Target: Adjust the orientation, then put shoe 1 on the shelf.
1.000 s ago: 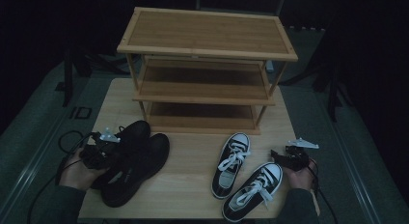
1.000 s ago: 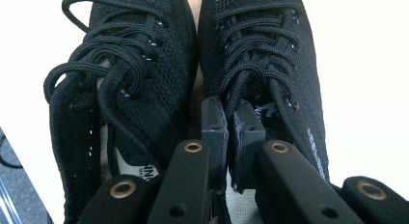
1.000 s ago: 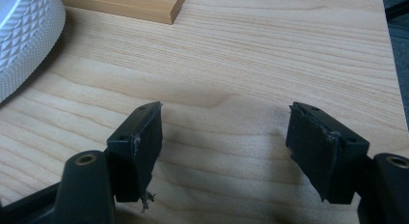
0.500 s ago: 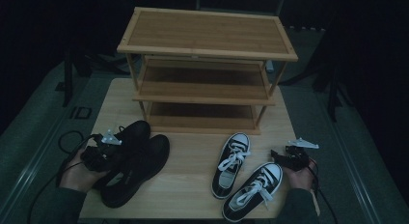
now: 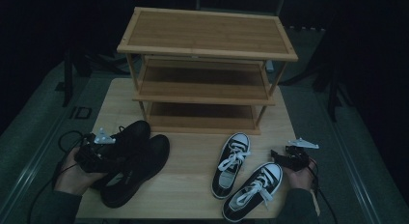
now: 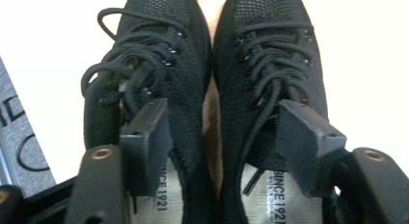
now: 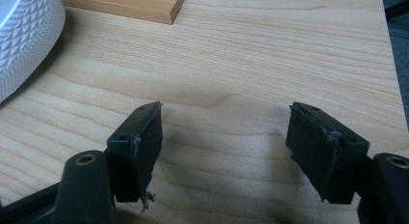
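Note:
A pair of black lace-up shoes [image 5: 137, 159] lies side by side at the table's left front. My left gripper [image 5: 115, 154] hovers over their heel ends, held by a hand. In the left gripper view it [image 6: 224, 132] is open, one jaw over the left shoe [image 6: 149, 55] and one over the right shoe [image 6: 275, 50], with their inner sides between the jaws. A pair of black-and-white sneakers [image 5: 241, 175] lies at the right front. My right gripper [image 5: 279, 159] is just right of them, open [image 7: 224, 132] above bare table [image 7: 265, 55].
A three-tier wooden shoe rack [image 5: 207, 55] stands at the back of the table [image 5: 188, 166], its shelves bare. One rack foot [image 7: 125, 4] and a sneaker's white toe cap [image 7: 24, 35] lie ahead of the right gripper. Dark floor surrounds the table.

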